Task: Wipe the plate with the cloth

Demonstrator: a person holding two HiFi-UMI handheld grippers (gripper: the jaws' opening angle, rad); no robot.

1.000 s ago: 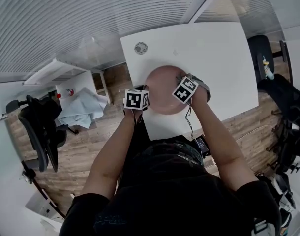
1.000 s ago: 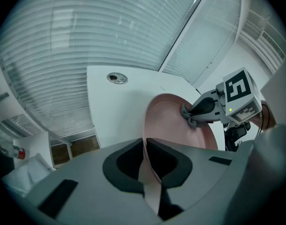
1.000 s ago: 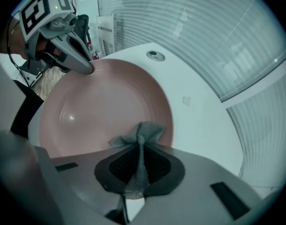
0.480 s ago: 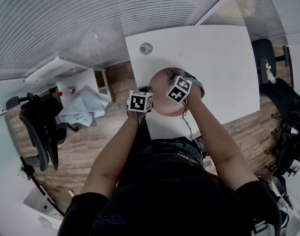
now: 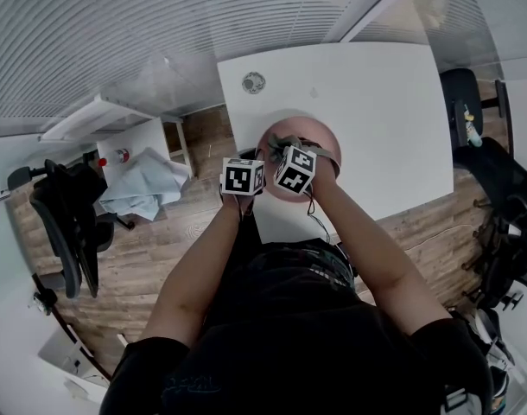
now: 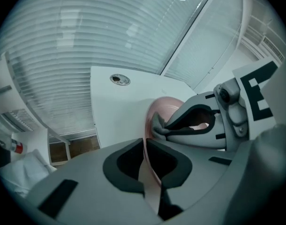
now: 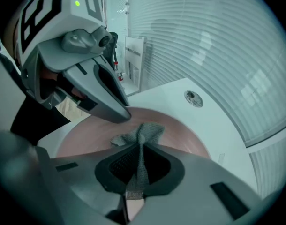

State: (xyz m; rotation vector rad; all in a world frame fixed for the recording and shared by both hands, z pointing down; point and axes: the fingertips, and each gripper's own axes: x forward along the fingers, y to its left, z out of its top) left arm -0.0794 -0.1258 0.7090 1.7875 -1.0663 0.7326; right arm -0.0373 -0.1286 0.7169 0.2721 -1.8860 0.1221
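While the left gripper [image 6: 144,165] clamps the plate [image 7: 82,137] at its rim, the right gripper [image 7: 136,172] pinches the limp cloth [image 7: 144,131] against the plate. The plate appears rigid and slick: hold it by the rim.

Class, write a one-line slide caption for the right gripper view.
Right gripper holds a grey cloth on the pink plate; left gripper grips the plate's rim.
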